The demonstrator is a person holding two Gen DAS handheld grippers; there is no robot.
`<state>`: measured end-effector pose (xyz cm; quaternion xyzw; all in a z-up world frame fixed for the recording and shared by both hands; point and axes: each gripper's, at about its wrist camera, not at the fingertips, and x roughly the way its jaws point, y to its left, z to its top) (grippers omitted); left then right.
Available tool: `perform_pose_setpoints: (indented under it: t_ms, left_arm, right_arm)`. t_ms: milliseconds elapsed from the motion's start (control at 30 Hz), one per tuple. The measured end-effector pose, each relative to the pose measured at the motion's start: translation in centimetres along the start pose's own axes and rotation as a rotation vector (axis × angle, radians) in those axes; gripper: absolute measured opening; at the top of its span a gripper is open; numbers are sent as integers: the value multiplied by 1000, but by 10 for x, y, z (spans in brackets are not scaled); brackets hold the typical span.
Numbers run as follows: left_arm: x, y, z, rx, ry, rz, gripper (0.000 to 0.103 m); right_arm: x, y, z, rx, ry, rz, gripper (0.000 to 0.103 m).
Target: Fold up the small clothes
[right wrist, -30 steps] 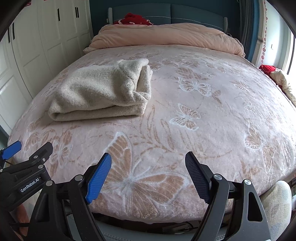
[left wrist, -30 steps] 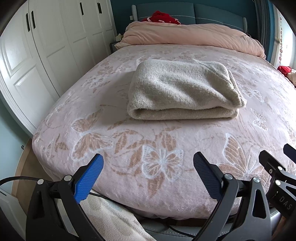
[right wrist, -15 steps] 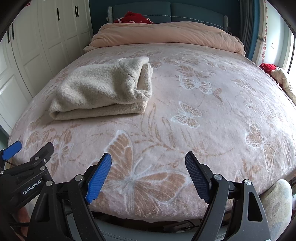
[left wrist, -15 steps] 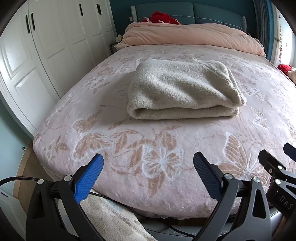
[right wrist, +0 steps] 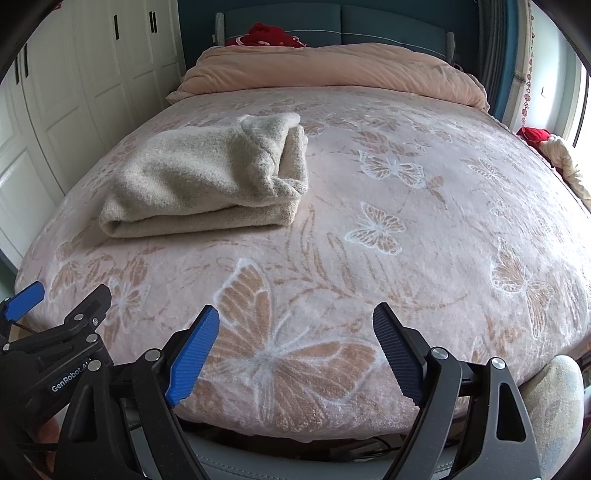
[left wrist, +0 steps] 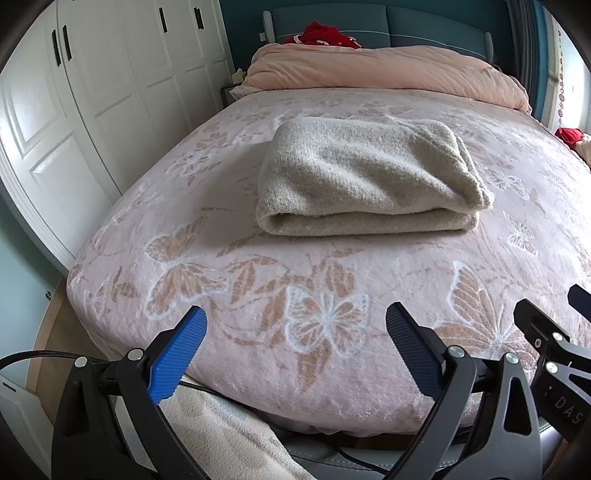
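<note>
A beige knitted garment (left wrist: 365,181) lies folded into a thick rectangle on the pink butterfly-patterned bed (left wrist: 325,317); the right wrist view shows the same garment (right wrist: 207,181) at the left of the bed (right wrist: 406,229). My left gripper (left wrist: 295,328) hovers over the bed's near edge, well short of the garment, open with nothing between its blue pads. My right gripper (right wrist: 295,325) hangs beside it to the right, wide open and still opening a little, empty too. Each gripper shows at the edge of the other's view.
White wardrobe doors (left wrist: 92,92) run along the left. A rolled pink duvet (left wrist: 388,70) and a red cloth (left wrist: 325,35) lie at the headboard. More cloth (right wrist: 565,162) sits at the bed's right edge. A pale fleece-clad leg (left wrist: 229,435) shows below the grippers.
</note>
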<state>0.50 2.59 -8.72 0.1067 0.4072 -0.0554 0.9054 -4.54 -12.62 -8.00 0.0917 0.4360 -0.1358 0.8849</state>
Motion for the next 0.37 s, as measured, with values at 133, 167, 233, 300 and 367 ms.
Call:
perform_pose_setpoints:
  t_ms: [133,167,233,300,367]
  left_arm:
    - [2,1,0,-7,10,10,95]
    - [2,1,0,-9,14,8,95]
    - [2,2,0,-12,13,2,95]
    - [2,1,0,-7,11,-1,95]
    - [2,-1,-1,1,10,-1,95]
  right_arm:
    - [0,4,0,-3,0,-1,83]
    - [0,5,0,-3,1,-1,83]
    - [0,7,0,-3,3,0,83]
    - [0,8,0,-5,3,1,83]
    - [0,10,0,-8,3,1,83]
